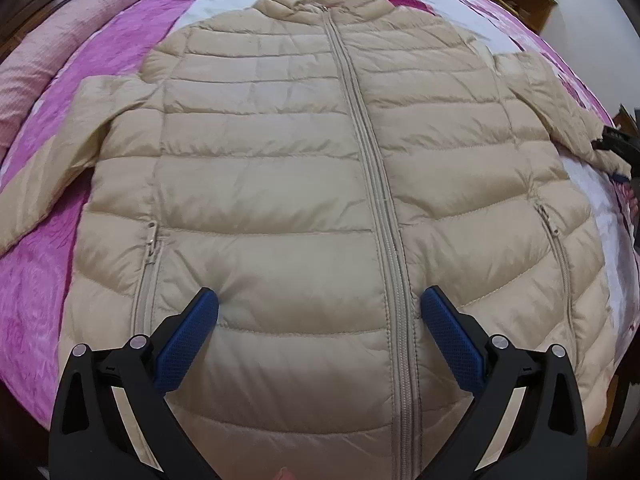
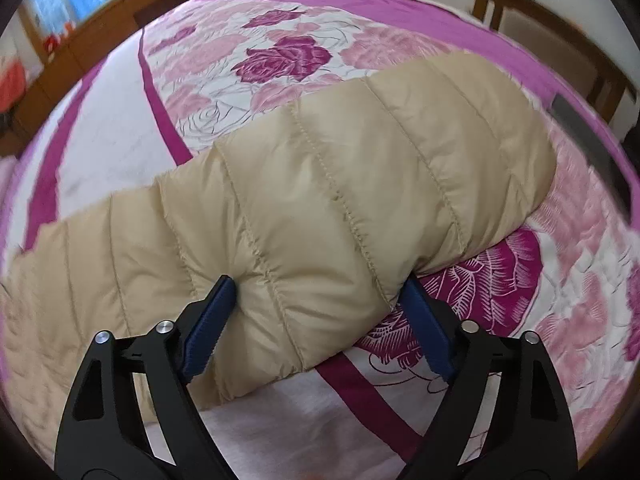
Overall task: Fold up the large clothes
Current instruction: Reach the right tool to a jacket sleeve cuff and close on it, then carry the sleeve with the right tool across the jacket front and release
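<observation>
since the bedspread takes up most of both views, start there: pink and magenta with white panels, and a big rose print that shows best in the right wrist view. wooden furniture runs along the top of that frame, and a wooden chair sits in the upper right.

spread flat on the bed is the beige puffer jacket, front side up, zipped all the way, collar toward the top of the left wrist frame and hem at the bottom. one sleeve angles down toward the left edge, the other sleeve runs off to the right edge. each side of the front has a zipped pocket.

in the right wrist view that sleeve lies diagonally across the middle of the frame, cuff end toward the upper right.

the left gripper hangs over the lower front of the jacket, just left of the main zipper, jaws spread wide with nothing held. the left blue pad dents the fabric a bit.

the right gripper straddles the sleeve, fairly wide, one pad pushing into the sleeve on the left, the other pad at its right edge. can't tell if it's properly gripped.
</observation>
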Demonstrator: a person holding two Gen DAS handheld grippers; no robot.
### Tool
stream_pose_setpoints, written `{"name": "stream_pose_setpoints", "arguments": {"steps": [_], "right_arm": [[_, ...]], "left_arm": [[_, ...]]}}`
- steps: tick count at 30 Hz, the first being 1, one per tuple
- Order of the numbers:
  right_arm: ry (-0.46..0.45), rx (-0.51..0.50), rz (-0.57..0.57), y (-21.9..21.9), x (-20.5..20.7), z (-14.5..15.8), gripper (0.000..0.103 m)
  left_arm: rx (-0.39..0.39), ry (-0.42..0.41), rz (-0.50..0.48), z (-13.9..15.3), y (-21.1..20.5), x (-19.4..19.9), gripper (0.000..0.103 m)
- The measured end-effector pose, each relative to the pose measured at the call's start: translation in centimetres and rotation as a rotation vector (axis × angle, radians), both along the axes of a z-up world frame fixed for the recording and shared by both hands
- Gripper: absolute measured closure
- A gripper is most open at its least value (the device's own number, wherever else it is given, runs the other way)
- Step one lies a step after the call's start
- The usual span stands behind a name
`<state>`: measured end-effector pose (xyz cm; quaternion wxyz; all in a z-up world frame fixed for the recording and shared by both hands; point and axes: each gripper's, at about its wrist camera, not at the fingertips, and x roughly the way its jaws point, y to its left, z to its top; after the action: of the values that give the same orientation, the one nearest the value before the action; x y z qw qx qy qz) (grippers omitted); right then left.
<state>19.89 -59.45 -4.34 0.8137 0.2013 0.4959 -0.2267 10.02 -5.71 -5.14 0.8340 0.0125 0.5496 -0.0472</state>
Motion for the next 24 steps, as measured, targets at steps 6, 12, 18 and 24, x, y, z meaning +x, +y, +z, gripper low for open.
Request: {"name": "stream_pose_setpoints", "arguments": {"steps": [6,12,18,24], "right_arm": [[-0.065,0.057,0.016,0.8,-0.4,0.7,0.087],[-0.167,0.014,0.062,3.7,-1.9,3.9,0.093],[-0.294,0.027,0.132,6.4,-4.9,9.4,0.094],[-0.398,0.048,0.229,11.0,-6.7,13.7,0.094]], "left_arm": [[-0.020,0.028,-0.029,-0.3,0.2,0.4,0.005],[-0.031,0.005,-0.031,-0.4,0.3,0.2,0.005],[-0.031,-0.023,-0.024,1.1,0.8,-0.6,0.005],[-0.006,-0.088,-0.006,3.3,2.0,-1.6,0.005]]}}
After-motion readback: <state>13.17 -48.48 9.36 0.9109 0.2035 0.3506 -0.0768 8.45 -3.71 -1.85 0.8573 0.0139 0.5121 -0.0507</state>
